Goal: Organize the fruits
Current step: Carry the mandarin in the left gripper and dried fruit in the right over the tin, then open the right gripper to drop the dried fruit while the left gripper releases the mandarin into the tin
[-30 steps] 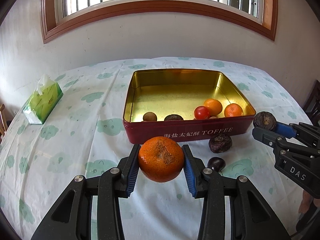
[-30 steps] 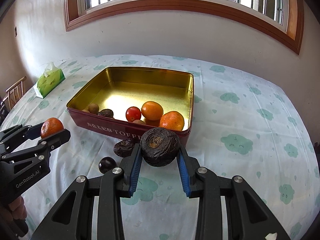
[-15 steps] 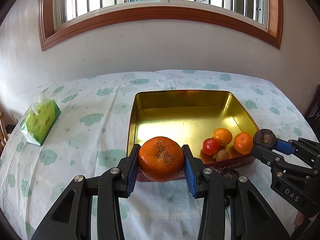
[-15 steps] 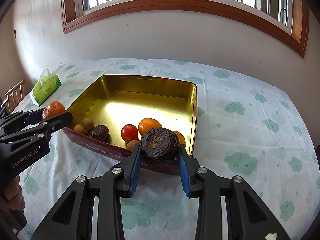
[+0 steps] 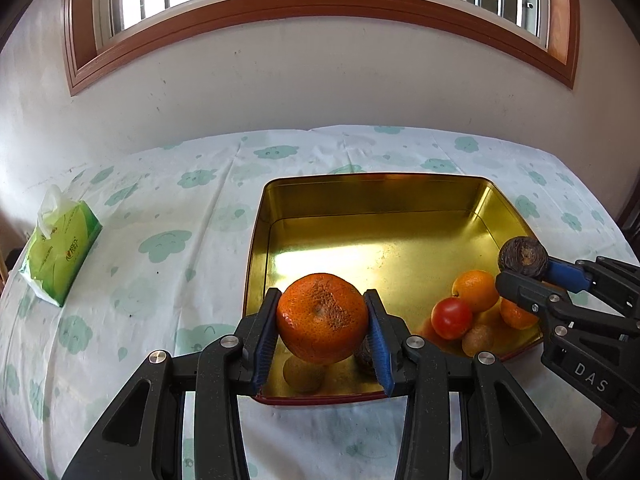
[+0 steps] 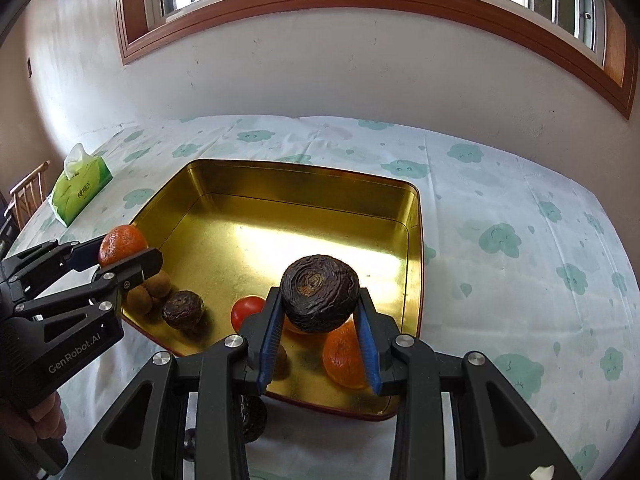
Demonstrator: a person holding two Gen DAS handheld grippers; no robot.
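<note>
left wrist view: an orange (image 5: 322, 317) is clamped in the left gripper (image 5: 322, 340) above the gold tin (image 5: 372, 192), while a wrinkled dark fruit (image 6: 319, 293) is gripped by the right gripper (image 6: 318, 344) over it.

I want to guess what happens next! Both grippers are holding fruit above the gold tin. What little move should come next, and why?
Probably lower both a little, then let go. The left hand-held gripper grips the orange and the right hand-held gripper grips the wrinkled dark fruit, both above the tin, where other fruit already lies.
</note>
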